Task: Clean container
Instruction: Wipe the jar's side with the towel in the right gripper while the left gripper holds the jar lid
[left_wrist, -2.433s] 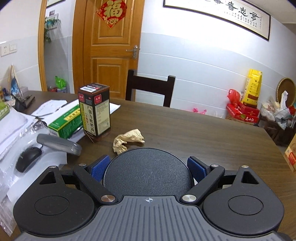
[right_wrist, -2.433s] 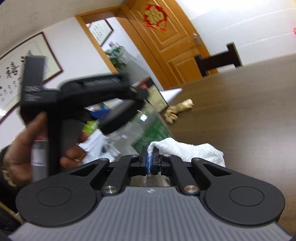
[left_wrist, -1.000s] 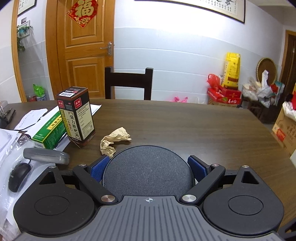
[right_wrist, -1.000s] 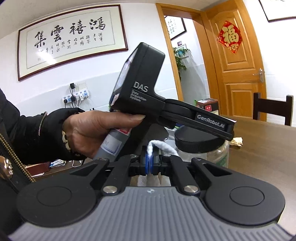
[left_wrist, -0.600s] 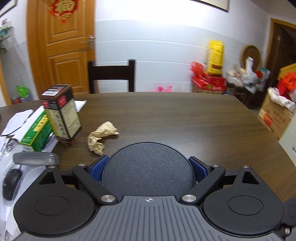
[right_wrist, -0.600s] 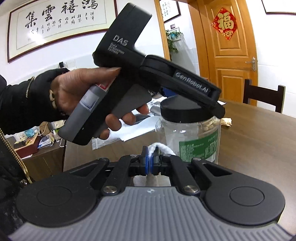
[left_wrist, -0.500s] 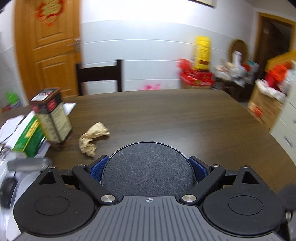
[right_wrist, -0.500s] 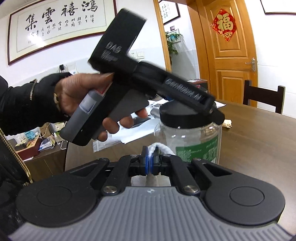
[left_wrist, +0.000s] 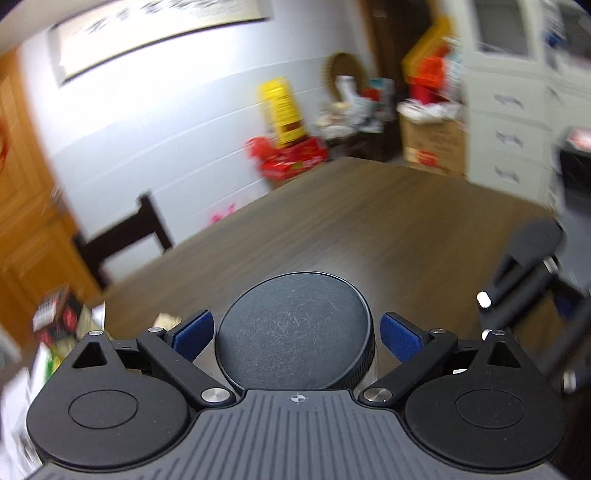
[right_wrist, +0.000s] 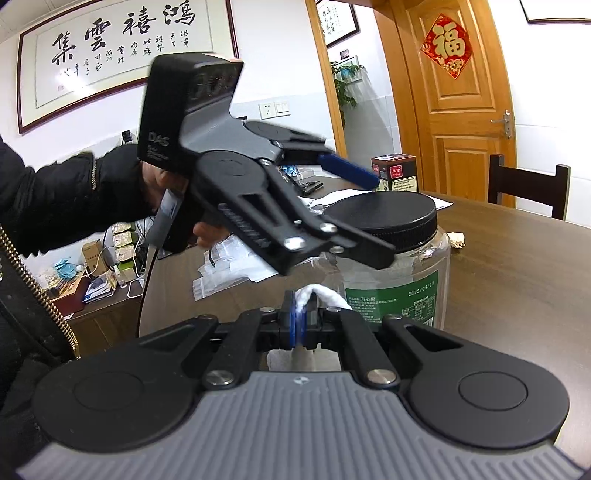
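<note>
A clear plastic jar (right_wrist: 406, 288) with a green label stands on the brown table (left_wrist: 369, 221). Its black screw lid (right_wrist: 384, 214) fills the middle of the left wrist view as a scratched black lid (left_wrist: 295, 328). My left gripper (left_wrist: 295, 332) has one blue pad on each side of that lid. From the right wrist the left gripper (right_wrist: 378, 218) is seen tilted, one finger behind the lid, the other at the jar's shoulder. My right gripper (right_wrist: 300, 314) is shut on a white cloth (right_wrist: 325, 295), just in front of the jar.
A hand in a black sleeve (right_wrist: 74, 199) holds the left tool. A dark medicine box (right_wrist: 393, 171) and a crumpled paper ball (right_wrist: 456, 240) lie behind the jar. Loose papers (right_wrist: 229, 273) sit to its left, a dark chair (right_wrist: 524, 188) at the far edge.
The left gripper has swung right and rolled around the lid, blurring its view. The jar stays in place. The right gripper still pinches the cloth.
</note>
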